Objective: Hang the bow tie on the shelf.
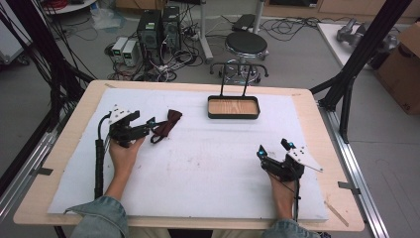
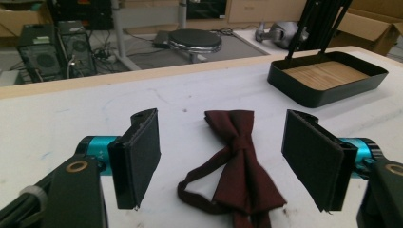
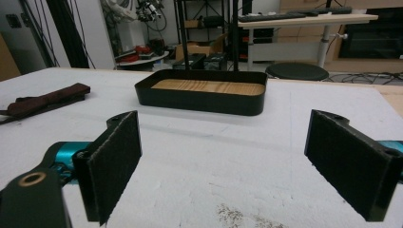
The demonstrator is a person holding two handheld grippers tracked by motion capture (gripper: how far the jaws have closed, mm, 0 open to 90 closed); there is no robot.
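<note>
Maroon bow tie (image 2: 240, 161) between left tool (image 2: 228, 161) pads

Your two forearms come in from the bottom edge of the high view, each in a rolled blue denim sleeve, hands bare. Your left hand (image 1: 124, 151) is stretched well forward on the left side, holding the left gripper (image 1: 150, 124), which points forward and to the right. Its jaws stand wide apart, pads facing each other. Your right hand (image 1: 282, 186) sits nearer to you on the right side, holding the right gripper (image 1: 274, 148), which points forward and slightly left. Its jaws also stand wide apart. A black cable trails back from each gripper along your forearm. The two grippers are well apart from each other
</note>
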